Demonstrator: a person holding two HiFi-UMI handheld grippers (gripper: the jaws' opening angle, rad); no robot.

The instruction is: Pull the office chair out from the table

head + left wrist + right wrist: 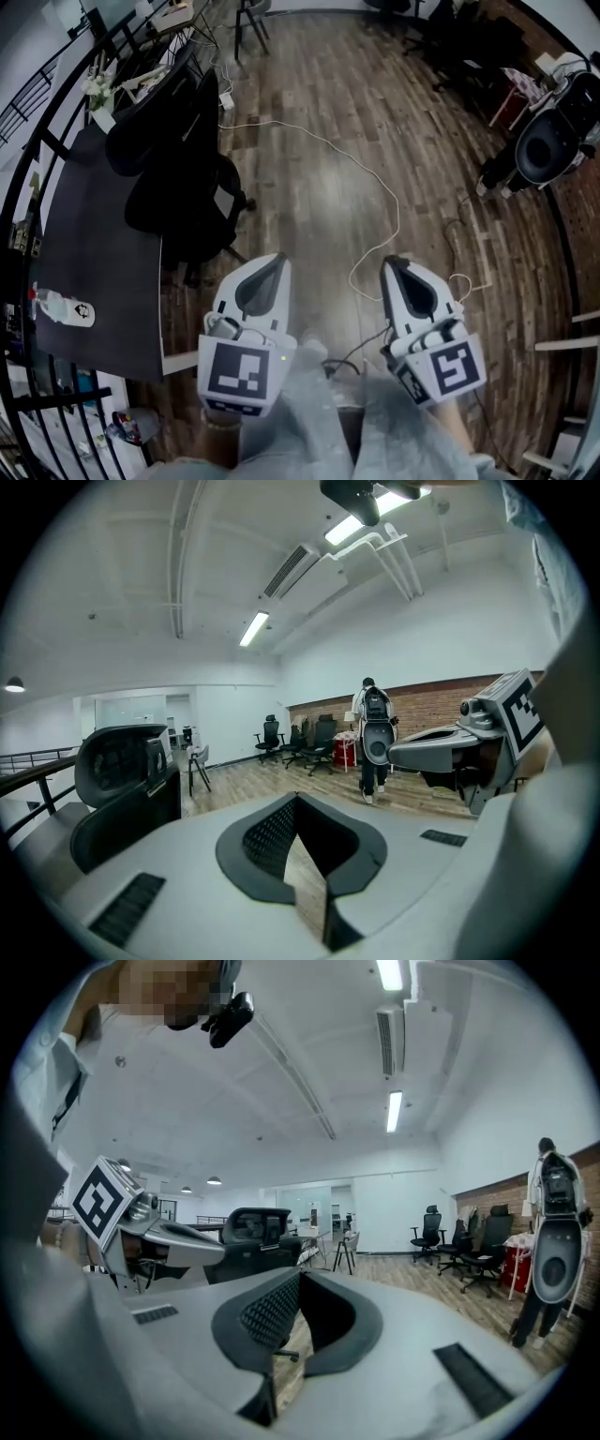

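The black office chair (178, 159) stands at the dark table (94, 253) on the left of the head view, its back toward the wooden floor. It shows again at the left of the left gripper view, chair (122, 771), and behind the jaws in the right gripper view, chair (255, 1241). My left gripper (277, 260) is shut and empty, held low to the right of the chair and apart from it. My right gripper (388, 262) is also shut and empty, further right over the floor.
A white cable (375, 187) snakes over the wooden floor (319, 141) ahead of both grippers. A black railing (28, 103) borders the table's far side. A person with a backpack (375, 738) stands further off, near several office chairs (464, 1241) by the brick wall.
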